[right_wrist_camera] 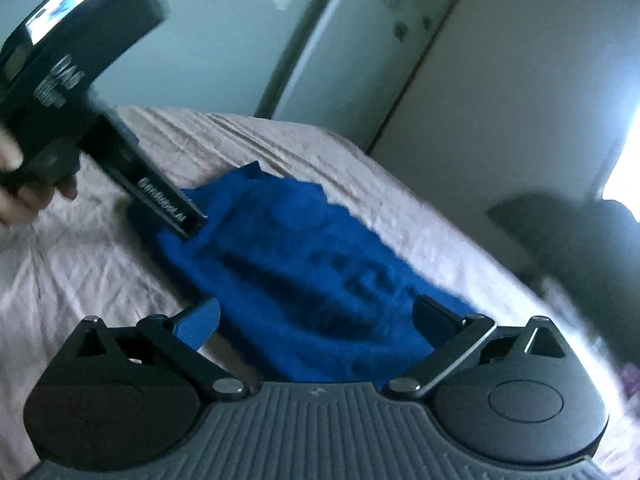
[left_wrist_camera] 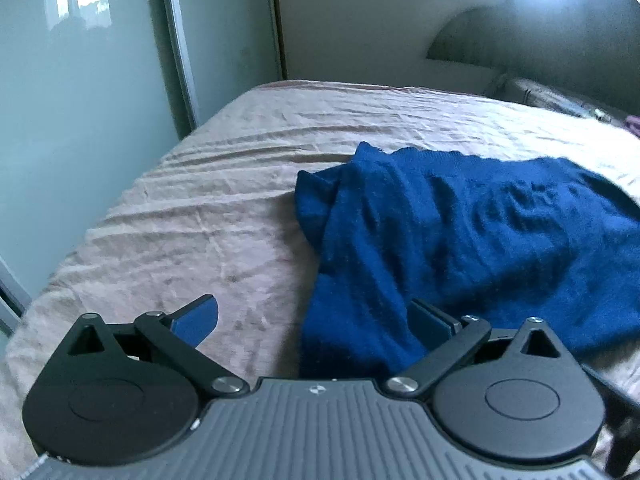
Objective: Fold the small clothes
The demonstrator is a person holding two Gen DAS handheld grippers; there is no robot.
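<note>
The left claw [left_wrist_camera: 312, 322] sits at the bottom of its own view with its two fingers spread wide apart and nothing pinched between them. In the right wrist view the left claw [right_wrist_camera: 192, 224] also shows at the upper left, pointing down and to the right, held by a hand [right_wrist_camera: 24, 196] at the left edge of the frame. The right claw [right_wrist_camera: 316, 320] sits at the bottom of its own blurry view, its fingers wide apart too, pressing on nothing.
</note>
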